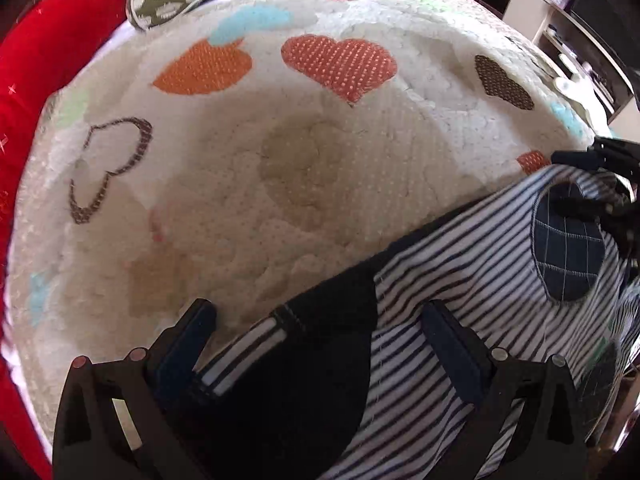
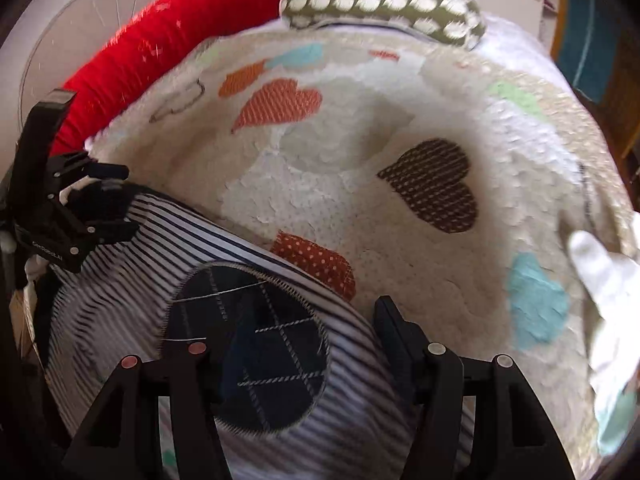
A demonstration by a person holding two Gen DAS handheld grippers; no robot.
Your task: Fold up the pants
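The pants are white with dark stripes, a dark waistband and a navy oval knee patch. They lie on a cream blanket with coloured hearts. My left gripper is open, its fingers astride the dark waistband end. My right gripper is open over the striped cloth, with the knee patch between its fingers. Each gripper shows in the other's view: the right one at the right edge, the left one at the left.
A red cushion and an olive pillow with white dots lie at the blanket's far side. A white cloth lies at the right edge. Shelves and furniture stand beyond the bed.
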